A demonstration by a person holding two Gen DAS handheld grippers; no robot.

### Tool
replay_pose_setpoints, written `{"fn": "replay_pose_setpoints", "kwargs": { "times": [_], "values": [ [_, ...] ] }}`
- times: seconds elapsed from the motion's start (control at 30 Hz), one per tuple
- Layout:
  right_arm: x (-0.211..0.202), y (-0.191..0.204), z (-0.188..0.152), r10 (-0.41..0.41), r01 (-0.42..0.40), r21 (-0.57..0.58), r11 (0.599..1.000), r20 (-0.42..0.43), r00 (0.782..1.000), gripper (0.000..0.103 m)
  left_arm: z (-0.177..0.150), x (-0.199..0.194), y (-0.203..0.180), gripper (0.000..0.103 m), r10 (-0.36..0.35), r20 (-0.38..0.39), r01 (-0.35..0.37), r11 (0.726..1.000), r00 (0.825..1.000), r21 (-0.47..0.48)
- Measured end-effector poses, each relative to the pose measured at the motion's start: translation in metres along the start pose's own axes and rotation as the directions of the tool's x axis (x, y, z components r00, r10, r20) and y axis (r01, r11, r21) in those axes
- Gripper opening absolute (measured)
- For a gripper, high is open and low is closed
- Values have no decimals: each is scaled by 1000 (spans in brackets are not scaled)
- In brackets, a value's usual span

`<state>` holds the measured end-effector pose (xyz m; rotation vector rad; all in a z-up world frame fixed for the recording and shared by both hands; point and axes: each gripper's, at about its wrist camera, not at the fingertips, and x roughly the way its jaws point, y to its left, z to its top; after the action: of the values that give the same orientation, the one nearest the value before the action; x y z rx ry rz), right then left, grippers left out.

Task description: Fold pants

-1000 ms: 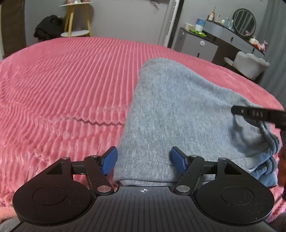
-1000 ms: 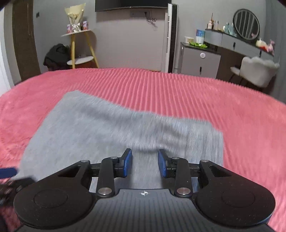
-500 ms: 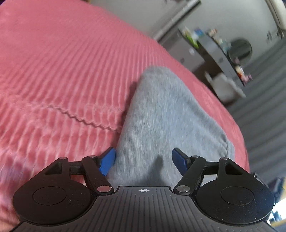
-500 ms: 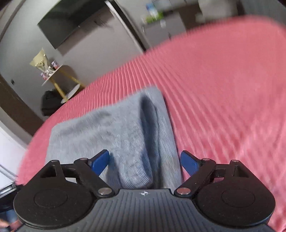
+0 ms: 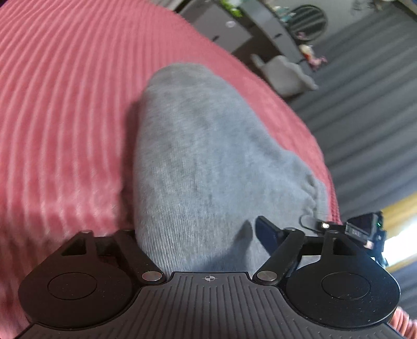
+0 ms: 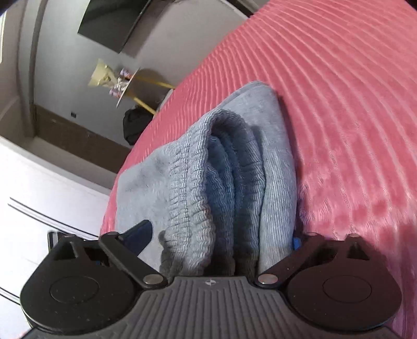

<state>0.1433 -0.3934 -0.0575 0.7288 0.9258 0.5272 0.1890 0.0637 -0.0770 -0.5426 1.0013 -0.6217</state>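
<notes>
The grey sweatpants lie folded into a thick bundle on the pink ribbed bedspread. My left gripper is open, its jaws spread wide around one end of the bundle; the left finger is hidden under the cloth. In the right wrist view the stacked layers and ribbed waistband fill the space between the wide-spread jaws of my right gripper, which is open around the other end. The right gripper also shows at the far right of the left wrist view.
The bed's edge runs close behind the bundle in both views. Beyond it stand a dark dresser with a round mirror, a white chair, grey curtains, a yellow-legged side table and a wall-mounted screen.
Both grippers have rolled sideways and pushed in around opposite ends of the folded pants. The right jaws opened wide from a narrow gap. The bundle now sits deep between both sets of jaws.
</notes>
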Motion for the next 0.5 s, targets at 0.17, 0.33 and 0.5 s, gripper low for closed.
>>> {"fn": "replay_pose_setpoints", "kwargs": {
  "times": [0.17, 0.33, 0.5],
  "values": [
    [-1, -5, -2, 39, -39, 3, 999, -3, 999, 70, -7, 3, 6, 75, -20, 31, 19, 999, 999, 33],
    [8, 10, -1, -11, 11, -24, 1000, 13, 1000, 85, 1, 15, -18, 71, 96, 25, -98, 993, 995, 72],
    [-6, 28, -8, -64, 70, -61, 996, 102, 993, 58, 6, 1, -34, 34, 97, 54, -102, 990, 994, 94]
  ]
}}
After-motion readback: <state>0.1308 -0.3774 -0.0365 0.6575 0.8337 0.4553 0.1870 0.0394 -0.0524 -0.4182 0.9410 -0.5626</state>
